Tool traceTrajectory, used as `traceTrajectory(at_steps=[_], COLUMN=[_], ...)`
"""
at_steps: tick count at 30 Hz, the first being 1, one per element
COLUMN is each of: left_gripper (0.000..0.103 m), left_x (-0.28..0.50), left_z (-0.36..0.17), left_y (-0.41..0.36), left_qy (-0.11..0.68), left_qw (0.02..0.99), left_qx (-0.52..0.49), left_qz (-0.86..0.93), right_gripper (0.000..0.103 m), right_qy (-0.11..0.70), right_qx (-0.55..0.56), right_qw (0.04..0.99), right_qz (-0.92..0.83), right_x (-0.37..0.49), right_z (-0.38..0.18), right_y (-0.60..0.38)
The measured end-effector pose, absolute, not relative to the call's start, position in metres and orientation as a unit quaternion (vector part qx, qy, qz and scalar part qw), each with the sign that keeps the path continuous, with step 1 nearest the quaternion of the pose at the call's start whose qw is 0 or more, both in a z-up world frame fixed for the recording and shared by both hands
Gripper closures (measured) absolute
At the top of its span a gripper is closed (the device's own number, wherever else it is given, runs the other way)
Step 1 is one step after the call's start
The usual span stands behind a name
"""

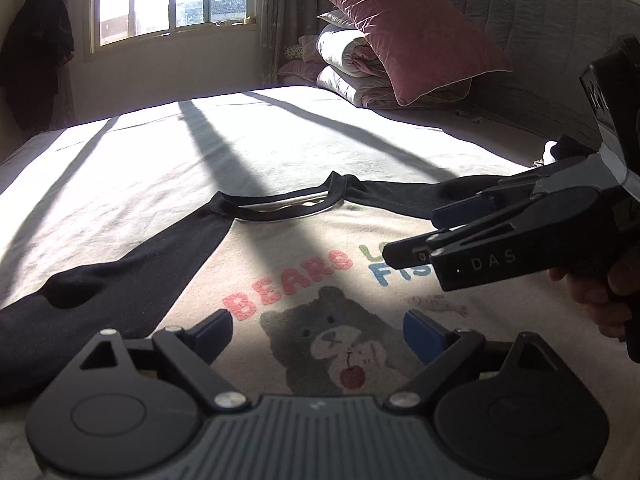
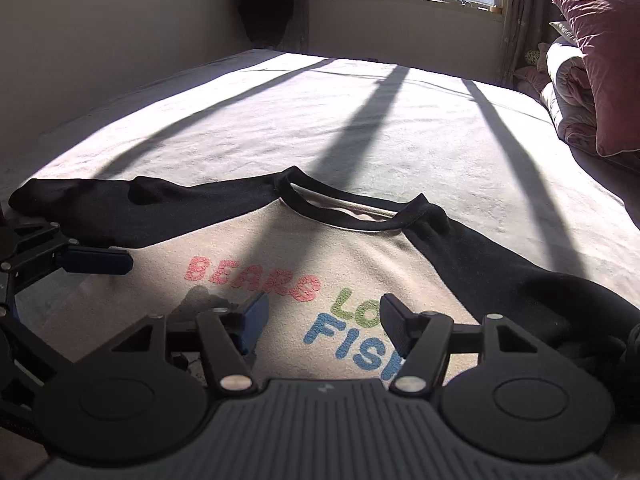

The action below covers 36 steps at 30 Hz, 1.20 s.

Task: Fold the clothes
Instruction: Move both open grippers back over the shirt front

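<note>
I see the bear-print sweatshirt [image 1: 328,280] lying flat on the bed [image 1: 160,160]; my left claw [image 1: 318,330] and right claw [image 2: 320,320] both hover spread apart, gripping nothing.

You see a wide bed with a pale sheet [image 1: 280,136] striped by window shadows. A cream sweatshirt with black sleeves and a bear print [image 1: 320,280] lies flat on it. Folded quilts [image 1: 352,72] and a dusty-pink pillow [image 1: 416,28] sit at the headboard.

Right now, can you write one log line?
cream bear-print shirt with black sleeves: flat on bed | left gripper: open, empty | right gripper: open, empty
</note>
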<state>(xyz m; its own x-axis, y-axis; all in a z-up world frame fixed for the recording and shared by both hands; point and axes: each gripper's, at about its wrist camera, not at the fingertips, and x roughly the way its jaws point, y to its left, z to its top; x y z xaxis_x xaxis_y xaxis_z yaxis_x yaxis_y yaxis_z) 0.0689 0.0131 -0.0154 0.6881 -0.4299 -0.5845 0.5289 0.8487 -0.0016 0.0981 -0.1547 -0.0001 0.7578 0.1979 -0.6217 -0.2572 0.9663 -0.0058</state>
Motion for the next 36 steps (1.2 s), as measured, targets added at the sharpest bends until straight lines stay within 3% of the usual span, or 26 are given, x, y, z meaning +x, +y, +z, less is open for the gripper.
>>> traceTrajectory(at_steps=[3,7,13,36], left_gripper=[0.000,0.000,0.000,0.000], left_x=[0.067,0.056,0.053,0.055], left_z=[-0.035,-0.051,-0.050,-0.051], left_y=[0.006,0.009,0.007,0.006], left_qy=[0.327,0.304,0.302,0.304], left_qw=[0.890,0.896,0.897,0.897], left_qx=[0.094,0.091,0.100,0.099], left_qz=[-0.303,-0.310,-0.306,-0.305], right_gripper=[0.029,0.023,0.000,0.000], right_qy=[0.327,0.335,0.300,0.305], right_qx=[-0.033,-0.010,-0.011,-0.016], right_qw=[0.940,0.940,0.950,0.948], right_qz=[0.094,0.070,0.083,0.088], right_x=[0.088,0.074,0.054,0.056], right_z=[-0.011,-0.032,-0.048,-0.050], right_y=[-0.176,-0.199,-0.202,-0.200])
